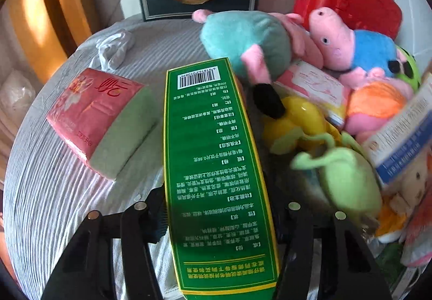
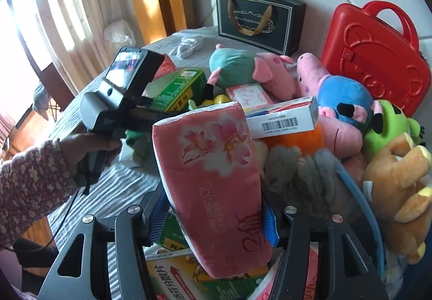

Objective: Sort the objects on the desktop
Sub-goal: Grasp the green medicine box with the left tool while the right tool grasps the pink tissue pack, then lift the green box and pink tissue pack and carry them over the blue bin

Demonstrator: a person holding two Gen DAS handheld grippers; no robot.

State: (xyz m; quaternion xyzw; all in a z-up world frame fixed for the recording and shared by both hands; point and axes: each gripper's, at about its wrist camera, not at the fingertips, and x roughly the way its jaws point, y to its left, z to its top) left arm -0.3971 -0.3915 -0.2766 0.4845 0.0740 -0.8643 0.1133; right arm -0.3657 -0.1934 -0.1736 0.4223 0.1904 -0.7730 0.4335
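The left gripper (image 1: 216, 208) is clamped on a long green cardboard medicine box (image 1: 216, 165), holding it above the striped grey cloth surface (image 1: 54, 192), probably to set it beside the pink-wrapped tissue pack (image 1: 100, 121) already lying apart from the toys. The right gripper (image 2: 213, 208) grasps another pink flowered tissue pack (image 2: 213, 178) over the plush pile (image 2: 337, 111), seemingly pulled clear for sorting.

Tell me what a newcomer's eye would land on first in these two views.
A tall green box fills the centre of the left wrist view, gripped in the left gripper. In the right wrist view, a pink tissue pack sits gripped in the right gripper. Behind both, plush toys heap beside a red case.
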